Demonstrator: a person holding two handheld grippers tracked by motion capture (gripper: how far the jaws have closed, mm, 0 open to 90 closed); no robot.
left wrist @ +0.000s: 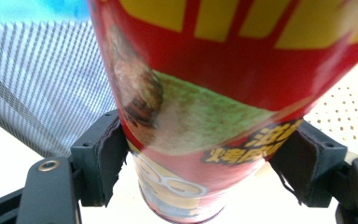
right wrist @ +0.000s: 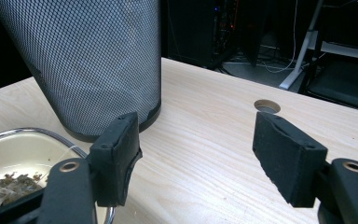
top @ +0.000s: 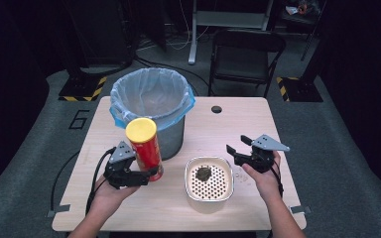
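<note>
The mesh bin (top: 154, 106) stands just beyond the left gripper (top: 146, 174), whose jaws clamp the upright red can (top: 145, 146) low on its side. The right gripper (top: 237, 147) hovers empty, jaws wide, beside the tray (top: 209, 197).

High view overhead, claw views close, sharing bin (top: 151, 106)
</note>
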